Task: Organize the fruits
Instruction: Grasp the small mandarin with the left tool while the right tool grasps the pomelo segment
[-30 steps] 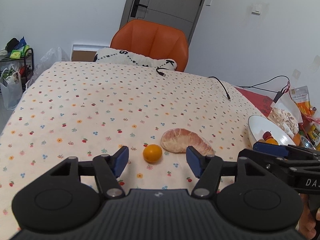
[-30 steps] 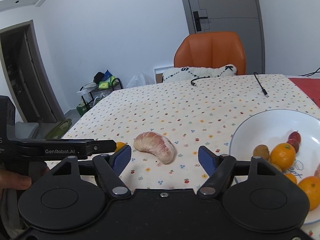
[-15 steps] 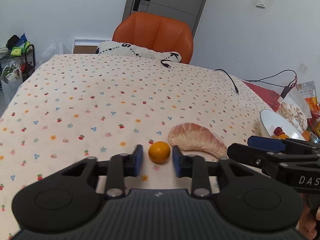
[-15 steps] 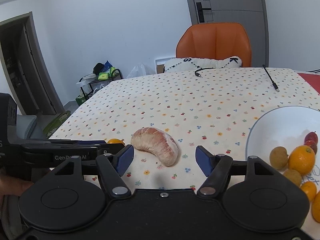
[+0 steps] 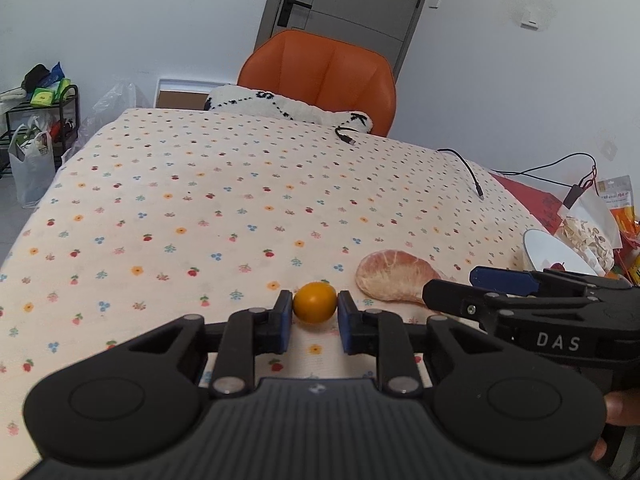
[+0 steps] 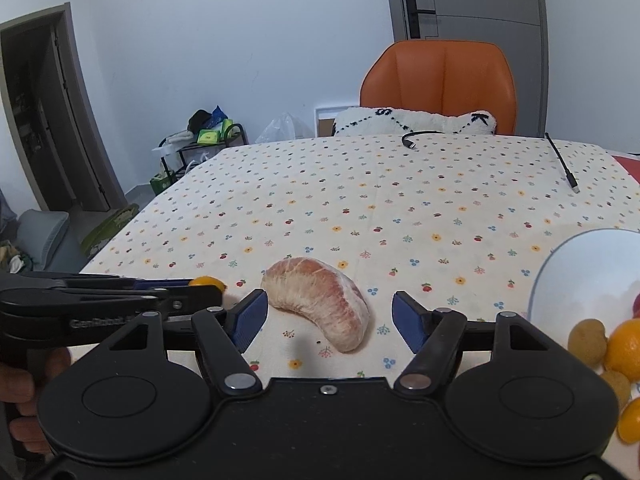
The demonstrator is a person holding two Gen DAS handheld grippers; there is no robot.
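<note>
Pinching the small round orange fruit [image 5: 315, 303] squarely between its blue pads, the left gripper [image 5: 312, 312] needed a gentle lift, while the right gripper [image 6: 327, 314] stood open astride the peeled pink pomelo segment [image 6: 320, 303].

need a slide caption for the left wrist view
Left gripper shut on a small orange on the floral tablecloth, pomelo segment just beside it.
</note>
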